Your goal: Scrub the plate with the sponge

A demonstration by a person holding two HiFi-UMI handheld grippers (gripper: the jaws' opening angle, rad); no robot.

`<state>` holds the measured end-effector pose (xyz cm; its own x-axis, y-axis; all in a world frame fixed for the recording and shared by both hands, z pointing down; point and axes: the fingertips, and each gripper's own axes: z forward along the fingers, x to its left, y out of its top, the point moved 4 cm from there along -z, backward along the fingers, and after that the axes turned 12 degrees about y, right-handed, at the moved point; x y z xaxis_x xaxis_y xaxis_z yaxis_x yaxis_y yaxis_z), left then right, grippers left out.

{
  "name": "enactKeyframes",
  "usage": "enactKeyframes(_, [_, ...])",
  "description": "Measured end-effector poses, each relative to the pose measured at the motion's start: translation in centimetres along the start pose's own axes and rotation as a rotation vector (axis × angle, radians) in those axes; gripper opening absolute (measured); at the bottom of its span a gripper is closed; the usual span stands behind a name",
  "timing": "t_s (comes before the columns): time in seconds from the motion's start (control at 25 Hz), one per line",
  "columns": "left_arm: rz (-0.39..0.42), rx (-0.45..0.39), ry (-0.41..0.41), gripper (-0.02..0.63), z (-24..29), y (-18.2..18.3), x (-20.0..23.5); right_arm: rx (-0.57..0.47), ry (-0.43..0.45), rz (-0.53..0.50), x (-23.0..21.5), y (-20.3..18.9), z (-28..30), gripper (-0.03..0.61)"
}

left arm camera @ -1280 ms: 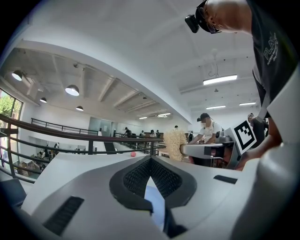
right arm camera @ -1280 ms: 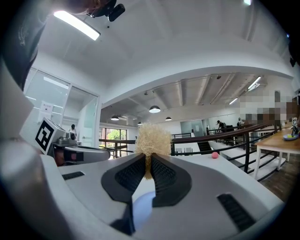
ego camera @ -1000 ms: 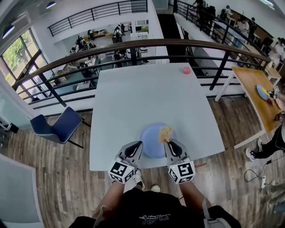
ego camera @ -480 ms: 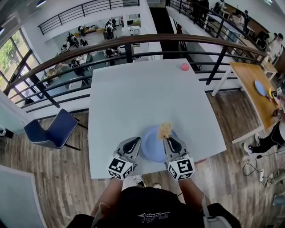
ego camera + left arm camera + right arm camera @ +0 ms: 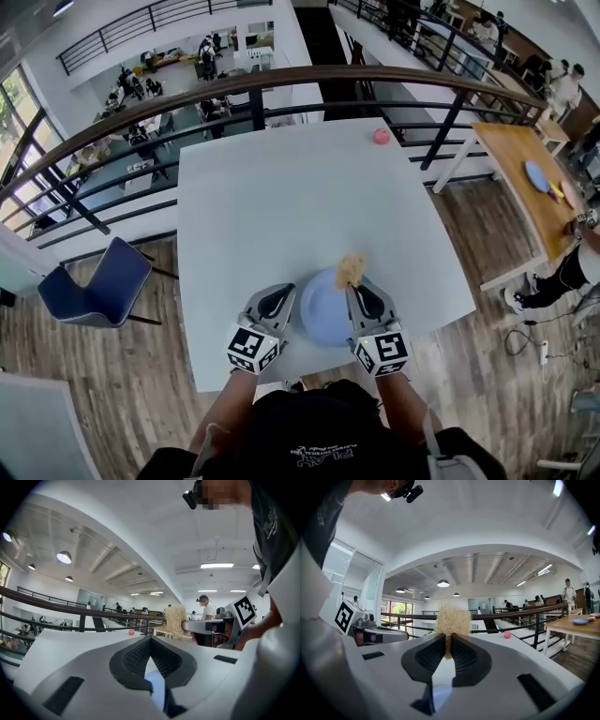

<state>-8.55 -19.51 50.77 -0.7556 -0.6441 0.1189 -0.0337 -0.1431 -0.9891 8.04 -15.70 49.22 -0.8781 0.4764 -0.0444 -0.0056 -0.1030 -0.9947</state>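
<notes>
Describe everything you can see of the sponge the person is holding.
The sponge is a pale tan, straw-like tuft of coarse tangled fibres, frayed at its edges. The right tongs are shut on its near end, so most of it sticks out past their tips. In the head view it sits over the far right rim of the blue plate. Whether it touches the plate cannot be told. Nothing else touches it.

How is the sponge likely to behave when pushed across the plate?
The sponge looks like loose straw-coloured fibres, so it is probably light and springy. Pinched in the right gripper, its frayed tuft would likely splay under pressure on the plate.
</notes>
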Motion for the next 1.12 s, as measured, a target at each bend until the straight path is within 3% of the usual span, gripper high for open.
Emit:
enactKeyframes(0.48, [-0.001,0.048,-0.023,0.002,2.9,-1.5,-1.4,0.050,-0.022,-0.012,-2.8,-1.3,-0.8,0.044])
enactKeyframes(0.88, [-0.016,0.092,0.038,0.002,3.6,-2.9,-2.5,0.086,0.037,0.003,-4.8,-2.5,-1.0,0.044])
enactKeyframes(1.12, [-0.064,0.206,0.116,0.003,3.9,-6.0,-2.0,0.113,0.077,0.014,-4.8,-4.1,-1.0,0.044])
